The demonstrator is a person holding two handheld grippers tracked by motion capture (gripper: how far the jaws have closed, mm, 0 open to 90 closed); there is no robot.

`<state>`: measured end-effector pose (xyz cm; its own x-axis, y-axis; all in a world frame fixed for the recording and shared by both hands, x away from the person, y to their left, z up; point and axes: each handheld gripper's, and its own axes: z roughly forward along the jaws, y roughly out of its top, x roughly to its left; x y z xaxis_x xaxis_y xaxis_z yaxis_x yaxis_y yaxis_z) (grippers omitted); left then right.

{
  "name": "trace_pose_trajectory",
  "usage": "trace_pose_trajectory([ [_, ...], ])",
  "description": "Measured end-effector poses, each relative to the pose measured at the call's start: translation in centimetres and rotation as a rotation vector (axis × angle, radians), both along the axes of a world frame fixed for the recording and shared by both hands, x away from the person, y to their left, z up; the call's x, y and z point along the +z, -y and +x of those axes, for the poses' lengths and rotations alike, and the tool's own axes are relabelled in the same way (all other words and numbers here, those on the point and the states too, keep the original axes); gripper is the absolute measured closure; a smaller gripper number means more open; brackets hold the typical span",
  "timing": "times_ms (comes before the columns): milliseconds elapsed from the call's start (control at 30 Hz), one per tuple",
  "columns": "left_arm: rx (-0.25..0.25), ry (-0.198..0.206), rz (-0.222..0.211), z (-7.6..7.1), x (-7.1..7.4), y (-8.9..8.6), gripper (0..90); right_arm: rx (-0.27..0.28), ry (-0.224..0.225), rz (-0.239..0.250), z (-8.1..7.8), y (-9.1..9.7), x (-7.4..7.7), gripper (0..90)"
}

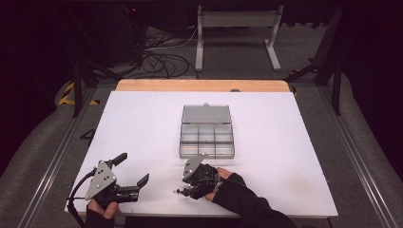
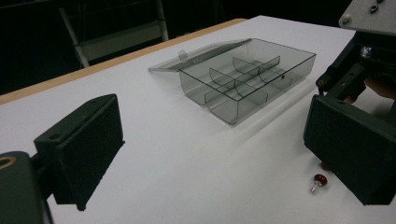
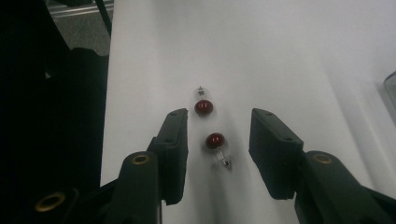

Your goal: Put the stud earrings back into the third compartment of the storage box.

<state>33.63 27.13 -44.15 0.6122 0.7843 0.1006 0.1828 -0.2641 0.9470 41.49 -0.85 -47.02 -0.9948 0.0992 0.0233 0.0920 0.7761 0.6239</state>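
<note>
On the smooth white table (image 1: 142,123), two glossy red ball studs (image 3: 215,140) lie between my right claw's (image 3: 218,149) parted jaws. My left claw (image 1: 134,168) gapes empty. Beyond sits a clear compartmented plastic box (image 1: 207,137), lid back.

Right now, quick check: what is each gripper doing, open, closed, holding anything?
Left gripper: open, holding nothing, jaws spread wide above the white table.
Right gripper: open, holding nothing, jaws either side of a red earring lying on the table.

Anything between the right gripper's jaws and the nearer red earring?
Nothing visible. The right gripper is open, its jaws either side of the nearer red earring on bare white table. The second earring lies just beyond the jaw tips, not in the gap.
</note>
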Motion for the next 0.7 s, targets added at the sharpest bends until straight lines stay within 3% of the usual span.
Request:
trace_pose_trajectory([
  [167,-0.001,0.002,0.004,0.03,0.01,-0.03,5.3,0.009,-0.005,-0.023,-0.18,-0.53,-0.42,65.7],
  [300,-0.003,0.004,0.005,0.05,0.02,-0.09,5.3,0.006,0.031,-0.05,-0.46,-0.78,-0.66,79.2],
  [700,-0.002,0.003,0.004,0.06,0.02,-0.08,5.3,0.002,0.035,-0.05,-0.52,-0.78,-0.67,79.8],
])
